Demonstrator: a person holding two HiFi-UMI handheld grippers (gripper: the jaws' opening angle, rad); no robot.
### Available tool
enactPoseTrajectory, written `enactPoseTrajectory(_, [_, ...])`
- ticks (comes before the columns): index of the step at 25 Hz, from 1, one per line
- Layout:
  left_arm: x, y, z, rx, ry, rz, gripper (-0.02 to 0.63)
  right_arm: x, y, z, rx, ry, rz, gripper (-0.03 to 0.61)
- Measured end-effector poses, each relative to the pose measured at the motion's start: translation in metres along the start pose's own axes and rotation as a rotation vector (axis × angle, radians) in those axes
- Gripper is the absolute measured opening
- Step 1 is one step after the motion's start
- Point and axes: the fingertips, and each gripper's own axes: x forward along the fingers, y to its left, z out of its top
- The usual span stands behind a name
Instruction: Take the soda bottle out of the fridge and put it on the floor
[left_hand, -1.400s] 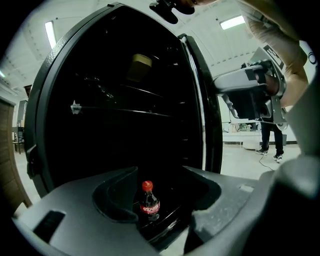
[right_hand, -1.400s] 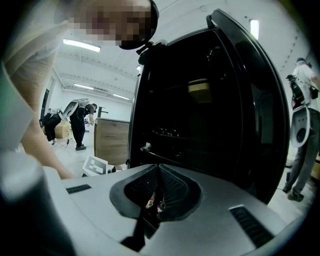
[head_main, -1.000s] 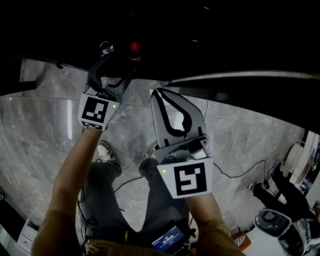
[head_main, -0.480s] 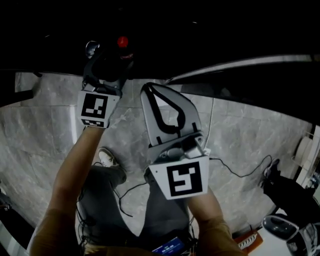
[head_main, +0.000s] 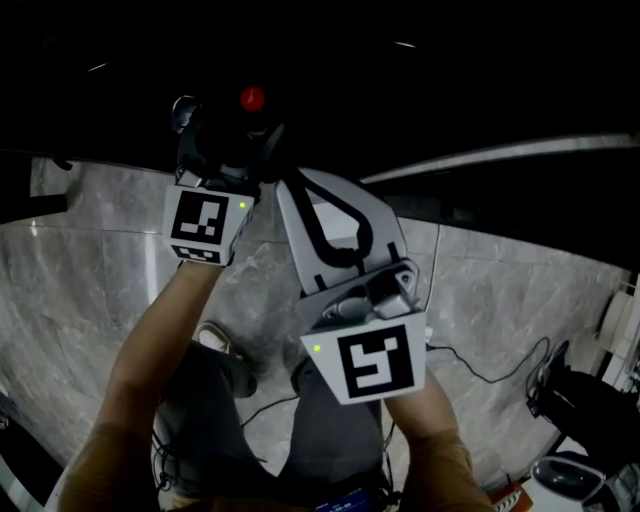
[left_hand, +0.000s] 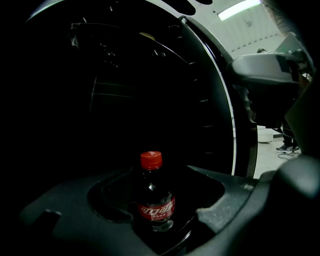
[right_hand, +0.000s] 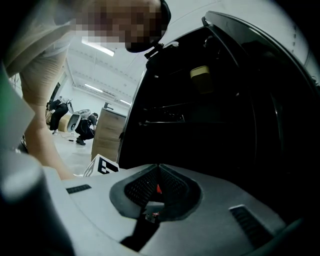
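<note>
While between opening left fingers (left_hand: 225, 212), soda bottle (left_hand: 152, 200) upright.

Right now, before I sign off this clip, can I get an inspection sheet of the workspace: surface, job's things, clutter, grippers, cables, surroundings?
Surface: grey marble-look floor.
Job's things: soda bottle, red cap, upright inside the dark fridge; not yet on the floor.
Clutter: a pale yellow item high in the fridge, too dim to identify.
Grippers: left gripper fingers opening, either side of the bottle, not pressing it; right gripper fingers together, empty.
Cables: one black cable lying on the floor to the person's right.
Surroundings: bright hall with a wooden cabinet beyond the fridge.
</note>
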Motion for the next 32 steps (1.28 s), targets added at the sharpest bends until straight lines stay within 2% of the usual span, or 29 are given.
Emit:
enactPoseTrajectory(2, [0.002, -0.005, -0.003, 0.017, -0.004, -0.016, 0.292, 0.007, -0.002, -0.002, -0.008, -0.022, 0.001, 0.002])
enactPoseTrajectory(6, [0.004, -0.001, -0.005, -0.008, -0.005, -0.027, 0.299, 0.016, -0.002, -0.014, -0.018, -0.051, 0.004, 0.003])
enactPoseTrajectory(14, [0.007, -0.001, -0.016, 0.038, -0.04, -0.041, 0.299, 0.026, 0.004, -0.042, -0.069, -0.096, 0.012, 0.003])
enactPoseTrajectory(20, [0.015, 0.002, -0.016, 0.052, -0.098, -0.016, 0.299, 0.028, 0.002, -0.039, -0.101, -0.171, -0.008, 0.002])
enactPoseTrajectory(25, [0.024, 0.004, -0.023, 0.011, -0.105, -0.008, 0.299, 0.028, 0.007, -0.045, -0.117, -0.175, 0.0, 0.002])
enactPoseTrajectory(32, [0.025, -0.001, -0.02, 0.052, -0.122, -0.023, 0.299, 0.025, 0.001, -0.039, -0.106, -0.2, -0.016, 0.002])
